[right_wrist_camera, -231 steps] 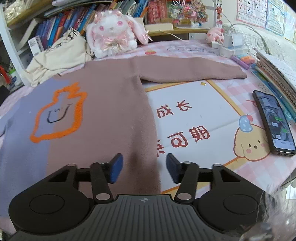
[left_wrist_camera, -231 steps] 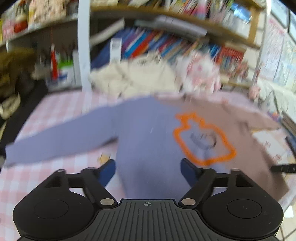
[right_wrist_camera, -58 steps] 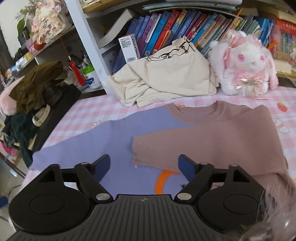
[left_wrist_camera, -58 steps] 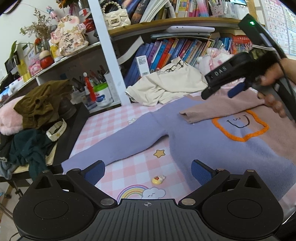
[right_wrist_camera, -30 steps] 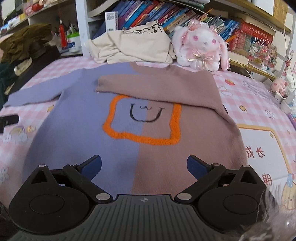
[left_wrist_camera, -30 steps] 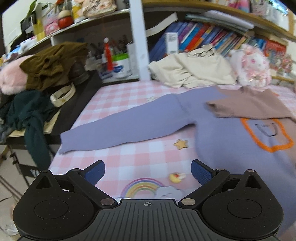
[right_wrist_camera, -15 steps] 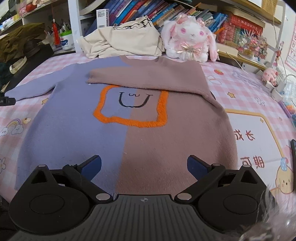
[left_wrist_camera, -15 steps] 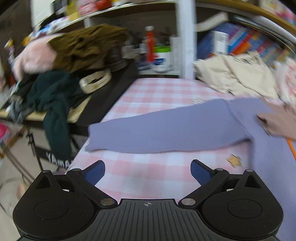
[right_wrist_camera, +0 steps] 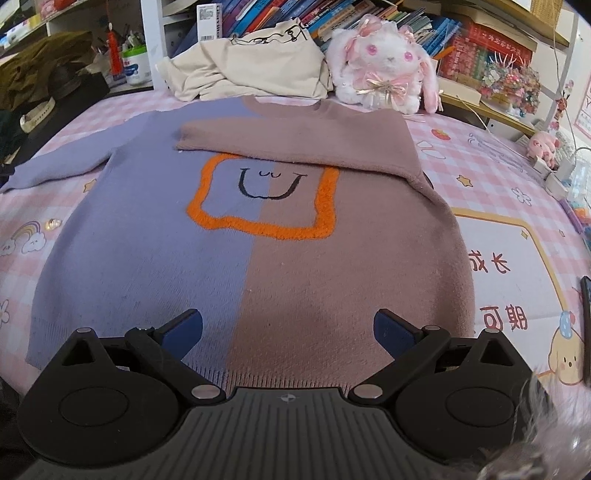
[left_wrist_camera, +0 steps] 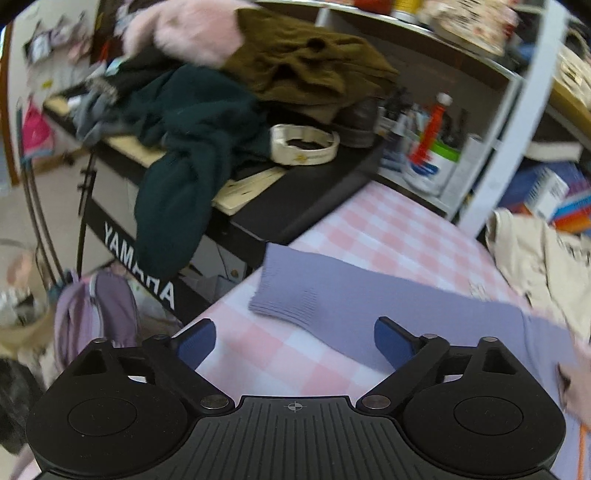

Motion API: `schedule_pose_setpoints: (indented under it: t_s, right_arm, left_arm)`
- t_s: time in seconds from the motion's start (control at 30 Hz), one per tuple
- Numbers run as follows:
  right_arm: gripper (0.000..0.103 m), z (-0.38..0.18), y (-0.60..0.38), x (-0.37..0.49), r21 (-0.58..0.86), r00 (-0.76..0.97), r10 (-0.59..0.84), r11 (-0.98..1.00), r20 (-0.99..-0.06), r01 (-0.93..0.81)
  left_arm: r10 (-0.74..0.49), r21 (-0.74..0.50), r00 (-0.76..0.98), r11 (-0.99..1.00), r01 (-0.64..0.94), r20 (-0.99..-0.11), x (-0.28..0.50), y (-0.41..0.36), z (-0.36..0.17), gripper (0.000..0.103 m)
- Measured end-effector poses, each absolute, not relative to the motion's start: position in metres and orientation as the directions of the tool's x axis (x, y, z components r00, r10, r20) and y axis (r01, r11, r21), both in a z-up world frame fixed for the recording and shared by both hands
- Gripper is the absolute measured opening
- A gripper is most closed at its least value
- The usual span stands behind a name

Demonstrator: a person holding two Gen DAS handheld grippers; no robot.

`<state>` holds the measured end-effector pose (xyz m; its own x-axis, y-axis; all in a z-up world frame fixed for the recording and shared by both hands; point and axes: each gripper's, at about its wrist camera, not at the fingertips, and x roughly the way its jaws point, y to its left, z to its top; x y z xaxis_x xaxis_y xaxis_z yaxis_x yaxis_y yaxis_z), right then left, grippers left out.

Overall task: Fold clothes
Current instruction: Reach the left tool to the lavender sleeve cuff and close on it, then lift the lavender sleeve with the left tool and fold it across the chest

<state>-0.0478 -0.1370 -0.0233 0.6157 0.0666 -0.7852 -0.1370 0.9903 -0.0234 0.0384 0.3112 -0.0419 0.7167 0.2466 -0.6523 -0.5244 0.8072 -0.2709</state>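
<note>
A: On the bench our sweater [right_wrist_camera: 255,236] lies flat, brown sleeve [right_wrist_camera: 295,144] folded across; both claws gape wide, empty.

B: Our left claw [left_wrist_camera: 293,341] may pinch the tablecloth [left_wrist_camera: 258,350] under the purple cuff [left_wrist_camera: 284,291].

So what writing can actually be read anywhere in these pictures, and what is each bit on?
"YAMAHA", white letters, on the front of the black keyboard, seen tilted.
Red Chinese characters on the pink table mat, upside down to the camera; I cannot read them with confidence.
Book spines on the shelf: too small to read.
White box with a barcode: print too small.
Sweater: a drawn face, no words.
</note>
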Motion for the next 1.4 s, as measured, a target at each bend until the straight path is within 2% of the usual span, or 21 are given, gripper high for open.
schedule_pose_setpoints:
  t_s: [0.07,0.2,0.57,0.63,0.7,0.83,0.93,1.0,1.03,1.4]
  right_arm:
    - [0.100,-0.023,-0.137,-0.048,-0.027,0.613,0.063,0.990,-0.788,-0.136]
    - [0.100,-0.024,-0.139,-0.048,-0.027,0.609,0.055,0.992,-0.791,-0.124]
    - [0.100,-0.028,-0.142,-0.046,-0.023,0.595,0.053,0.993,-0.802,-0.118]
    - [0.100,-0.028,-0.145,-0.045,-0.018,0.596,0.048,0.994,-0.801,-0.105]
    - [0.100,-0.026,-0.146,-0.045,-0.016,0.603,0.046,0.995,-0.797,-0.096]
    - [0.100,-0.026,-0.146,-0.044,-0.017,0.602,0.049,0.995,-0.797,-0.103]
    - [0.100,-0.026,-0.145,-0.043,-0.018,0.601,0.052,0.994,-0.798,-0.110]
    - [0.100,-0.026,-0.144,-0.042,-0.020,0.600,0.054,0.993,-0.798,-0.115]
    - [0.100,-0.027,-0.144,-0.042,-0.020,0.599,0.055,0.993,-0.799,-0.118]
    - [0.100,-0.028,-0.144,-0.041,-0.013,0.596,0.065,0.992,-0.801,-0.125]
  left_arm:
    - [0.218,-0.326,0.723,0.782,-0.532,-0.656,0.039,0.319,-0.046,0.078]
    - [0.188,-0.398,0.740,0.745,-0.536,-0.646,0.042,0.327,-0.049,0.066]
    - [0.175,-0.520,0.758,0.631,-0.576,-0.628,0.060,0.332,-0.052,0.065]
    - [0.165,-0.554,0.762,0.593,-0.584,-0.626,0.060,0.334,-0.054,0.057]
    - [0.155,-0.589,0.766,0.552,-0.591,-0.623,0.059,0.337,-0.057,0.043]
    - [0.137,-0.652,0.776,0.464,-0.599,-0.616,0.056,0.344,-0.063,0.034]
    - [0.131,-0.684,0.778,0.401,-0.609,-0.615,0.054,0.349,-0.068,0.022]
    - [0.135,-0.686,0.769,0.375,-0.623,-0.625,0.053,0.351,-0.072,0.007]
    - [0.136,-0.689,0.767,0.361,-0.628,-0.627,0.052,0.353,-0.073,0.005]
    - [0.122,-0.683,0.766,0.381,-0.623,-0.631,0.052,0.355,-0.073,0.004]
